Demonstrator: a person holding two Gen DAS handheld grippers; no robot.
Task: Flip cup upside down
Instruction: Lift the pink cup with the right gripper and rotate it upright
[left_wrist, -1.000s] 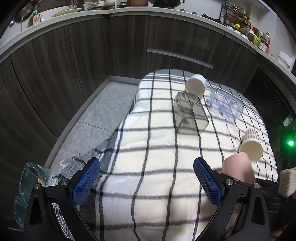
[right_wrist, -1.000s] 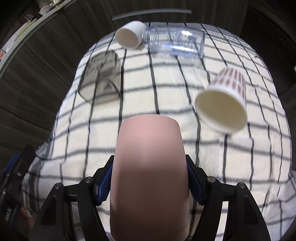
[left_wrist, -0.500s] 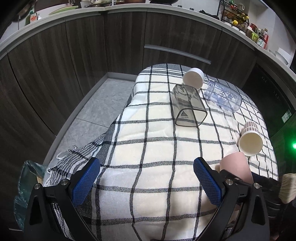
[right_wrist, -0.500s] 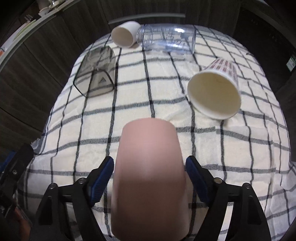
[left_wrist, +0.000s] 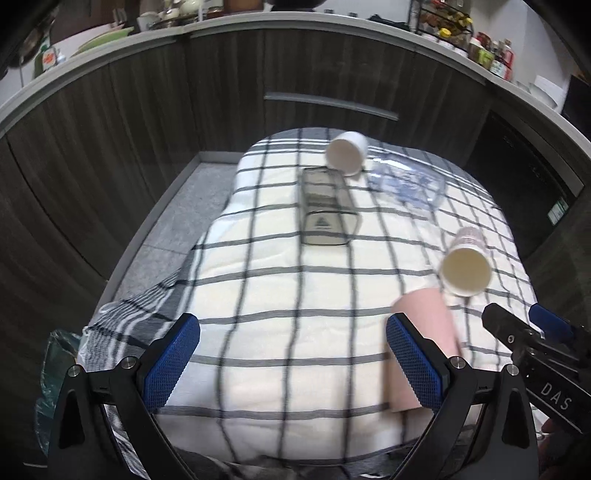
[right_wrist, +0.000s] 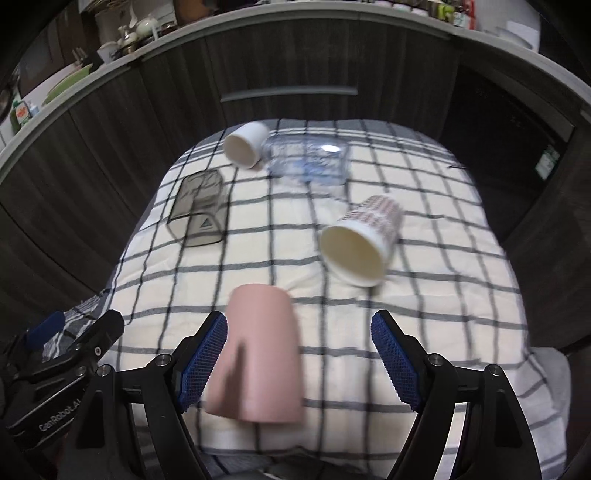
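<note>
Between the wide-spread jaws of the right gripper nothing is gripped: the smooth pink plastic cup is seen standing mouth-down on the white cloth with black check lines, its side just beside or perhaps touching the left blue pad, with a clear gap to the right pad. The flip is judged done, so the step in hand is a clean release; the gripper is best drawn straight back, level, so that neither pad catches the cup wall (the soft cloth beneath offers an unsteady footing). The left gripper is likewise held wide with nothing in it. Further out, a striped paper cup, a smoky square tumbler, a clear plastic jar and a small white cup are lying on their sides.
</note>
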